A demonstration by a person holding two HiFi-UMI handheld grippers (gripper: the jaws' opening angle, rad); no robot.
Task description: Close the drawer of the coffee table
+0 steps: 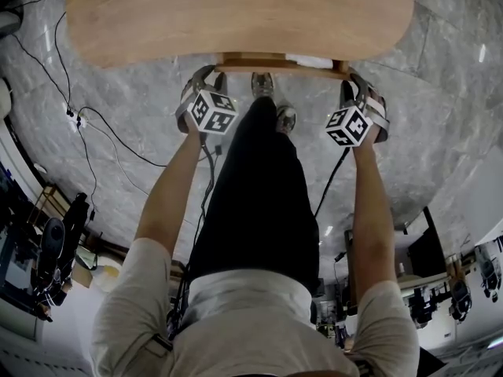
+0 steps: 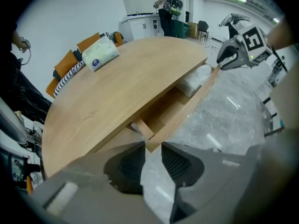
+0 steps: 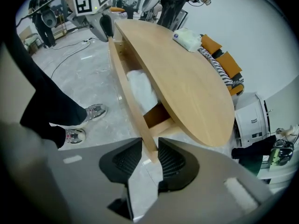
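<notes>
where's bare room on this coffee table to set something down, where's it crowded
Nearly the whole tabletop is bare, from the tissue pack at its far edge to the near edge above the open drawer. Crowded: its front, with the left gripper and right gripper at its ends, and a white bundle inside.

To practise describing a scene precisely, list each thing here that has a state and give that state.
Drawer: pulled partly out, something white inside.
Left gripper: open, drawer's corner at its tips.
Right gripper: jaws astride the drawer front's end; grip unclear.
Tissue pack: lying on the tabletop.
</notes>
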